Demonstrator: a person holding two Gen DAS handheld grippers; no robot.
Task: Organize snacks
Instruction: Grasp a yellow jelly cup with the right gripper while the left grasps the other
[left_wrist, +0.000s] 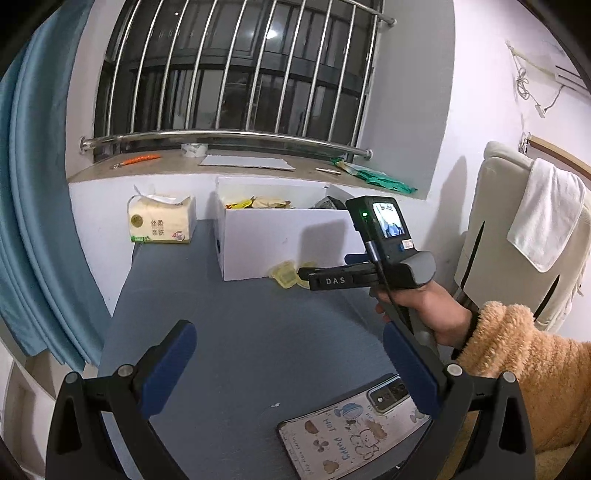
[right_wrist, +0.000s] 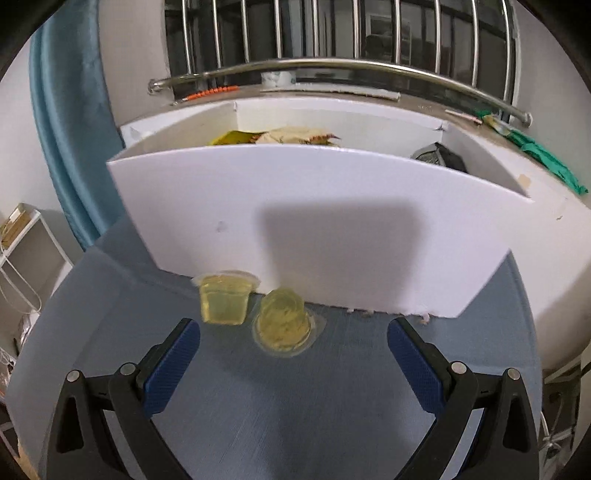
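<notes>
White box (right_wrist: 332, 221): snack packets (right_wrist: 288, 136) inside (two jelly cups (right_wrist: 282, 321) outside) | both grippers' fingers (right_wrist: 170, 365) spread

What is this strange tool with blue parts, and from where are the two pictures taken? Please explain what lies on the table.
A person holds a hand tool with two fingers in each hand; a camera sits on each. The left view shows the open left gripper over a phone, and the right hand holding the other tool. The right view shows the open right gripper facing two yellow jelly cups on the blue-grey table, before a white box holding snacks. A tissue pack stands left. Nothing is held.
</notes>
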